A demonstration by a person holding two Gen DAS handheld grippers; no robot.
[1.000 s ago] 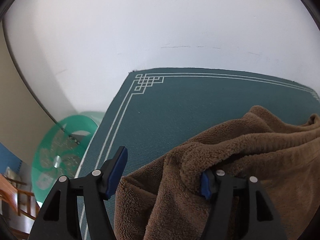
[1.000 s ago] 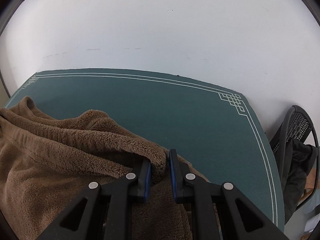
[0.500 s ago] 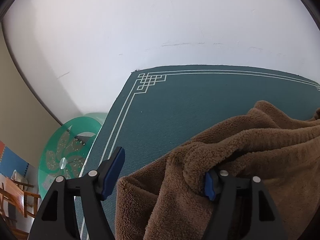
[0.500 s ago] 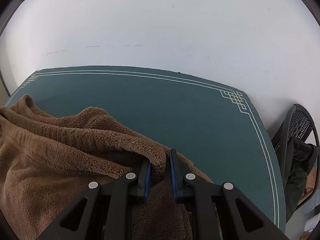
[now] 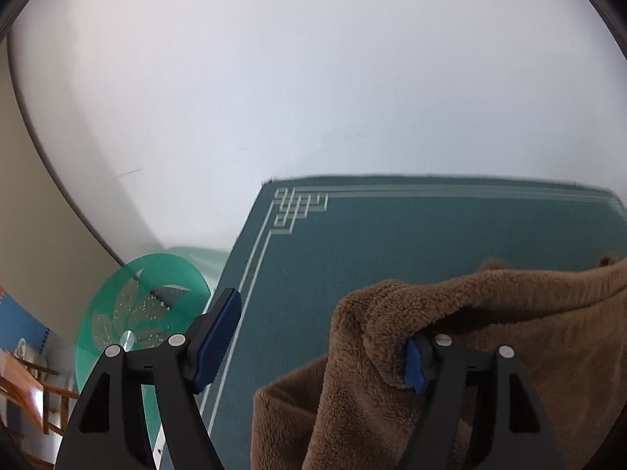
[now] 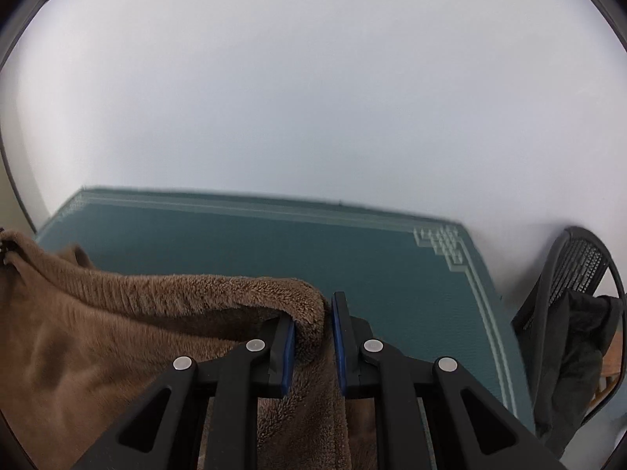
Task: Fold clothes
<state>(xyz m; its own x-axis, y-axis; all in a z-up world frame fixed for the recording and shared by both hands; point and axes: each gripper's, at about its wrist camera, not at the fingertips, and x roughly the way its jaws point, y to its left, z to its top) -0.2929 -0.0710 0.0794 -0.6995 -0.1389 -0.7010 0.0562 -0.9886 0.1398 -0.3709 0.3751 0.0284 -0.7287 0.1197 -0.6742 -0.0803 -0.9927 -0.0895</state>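
Left wrist view: the left gripper [image 5: 317, 346] stands with its jaws wide apart. The log-settled rule does not apply here; the frame shows the gap plainly. The left finger [image 5: 217, 335] with its blue pad is bare, over the edge of the green worktop [image 5: 392, 243]. The right finger's pad [image 5: 415, 364] is partly buried under a fold of the brown fleece garment [image 5: 490, 313]. The fabric drapes over that one finger and is not pinched between the two pads. The garment occupies the lower right of the view and hangs down at the bottom centre, above the worktop surface. The worktop carries a pale line border with a knot pattern at its far left corner. A round green glass table [image 5: 129, 313] stands beside the worktop on the left. A white wall [image 5: 313, 78] fills the upper part.

Right wrist view: the right gripper [image 6: 311, 337] is clamped on a bunched edge of the brown fleece garment [image 6: 117, 333]. Both blue pads press on the fabric. From the grip, the garment stretches to the left edge of the view and hangs down below the fingers. The green worktop [image 6: 372, 266] lies behind it. A black mesh chair [image 6: 568, 293] with dark clothing on it stands to the right of the worktop.
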